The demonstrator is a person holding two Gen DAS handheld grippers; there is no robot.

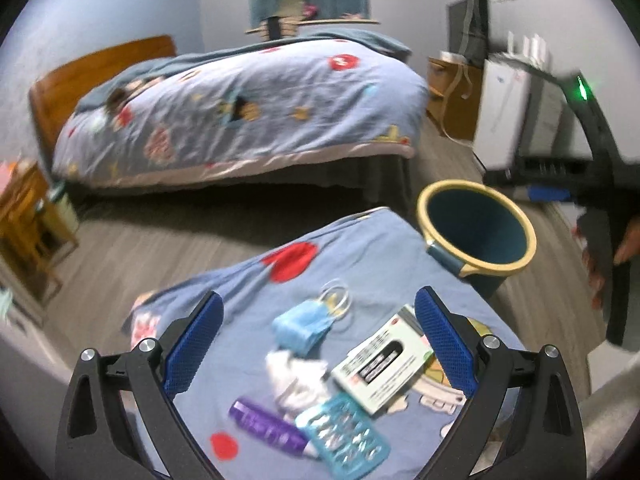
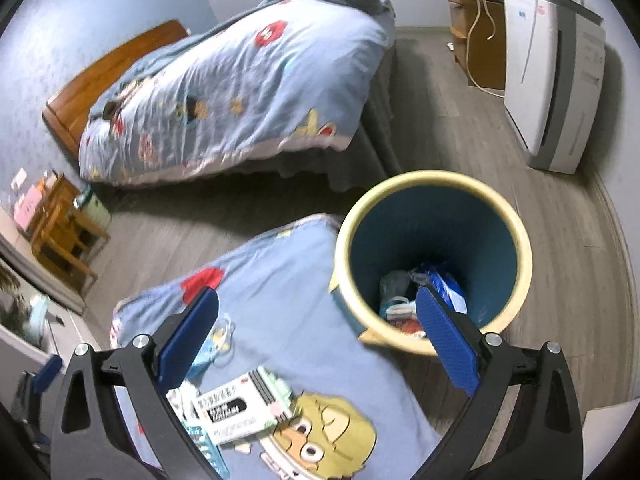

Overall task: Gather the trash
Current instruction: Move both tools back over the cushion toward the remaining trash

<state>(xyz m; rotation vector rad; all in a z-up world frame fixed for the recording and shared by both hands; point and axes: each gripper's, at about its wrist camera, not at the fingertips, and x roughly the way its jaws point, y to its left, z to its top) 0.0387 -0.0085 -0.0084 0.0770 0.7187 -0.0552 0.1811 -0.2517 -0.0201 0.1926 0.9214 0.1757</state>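
Observation:
On the near bed's blue cartoon cover (image 1: pixel 360 264) lie a blue face mask (image 1: pixel 300 326), a crumpled white tissue (image 1: pixel 296 380), a white and green box (image 1: pixel 384 364), a purple wrapper (image 1: pixel 268 424) and a teal blister pack (image 1: pixel 344 436). My left gripper (image 1: pixel 320 340) is open above them, empty. A blue bin with a cream rim (image 2: pixel 434 256) stands on the floor at the bed's corner, with trash inside (image 2: pixel 420 292). My right gripper (image 2: pixel 316 340) is open and empty, its right finger over the bin's mouth. The box also shows in the right wrist view (image 2: pixel 244 408).
A second bed (image 1: pixel 240 112) with a wooden headboard stands across the grey floor. A white appliance (image 2: pixel 552 76) and a wooden cabinet (image 2: pixel 476 36) are at the far right wall. A wooden side table (image 2: pixel 64 224) is at the left.

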